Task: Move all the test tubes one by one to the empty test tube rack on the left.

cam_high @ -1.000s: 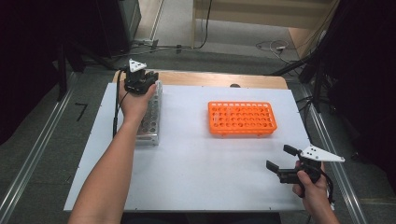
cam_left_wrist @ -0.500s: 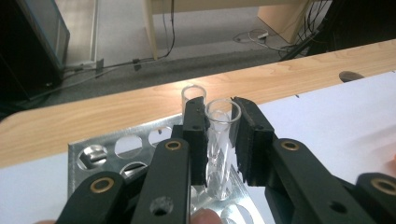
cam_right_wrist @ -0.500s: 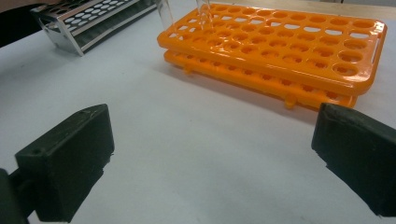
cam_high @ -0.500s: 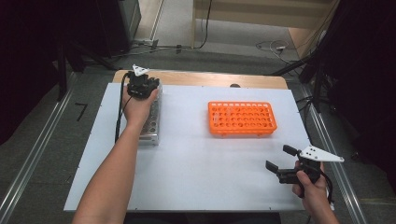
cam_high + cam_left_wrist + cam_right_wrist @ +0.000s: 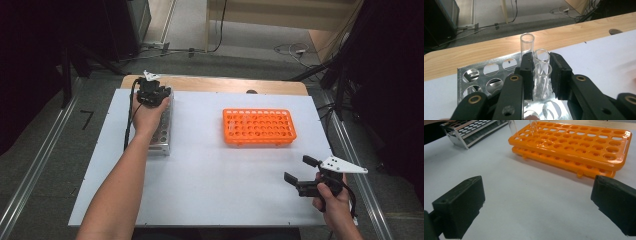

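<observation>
The tube (image 5: 542, 80) stands between the fingers (image 5: 527, 75) of the left gripper (image 5: 542, 60), at the far corner of the metal rack (image 5: 474, 75). Both pads seem to lie against its glass, so I read it as a light grip. The fingers have just been opening a little with the tube between them. Over the last second the left hand has only shifted slightly at the far end of the rack (image 5: 162, 135) in the high view.

In my judgement this small loosening is either the start of a release into a hole or a settling of the hold. I cannot tell if the bottom of the tube sits in a hole or hangs just above it.

The right gripper (image 5: 298, 168) has stayed at the near right corner of the surface (image 5: 215, 185), its fingers wide open with nothing between them, well apart from the orange rack (image 5: 259, 127).

The tube is clear glass, round and thin-walled, with an open smooth rim. Two more tubes stand just behind it, one taller. Glass like this is slippery and fragile, so the grip should be gentle. The metal rack is shiny stamped sheet with round holes. The orange rack is matte plastic, flat and rectangular, with a dense grid of small holes. The surface is white and smooth, with a wooden strip at its far edge.
</observation>
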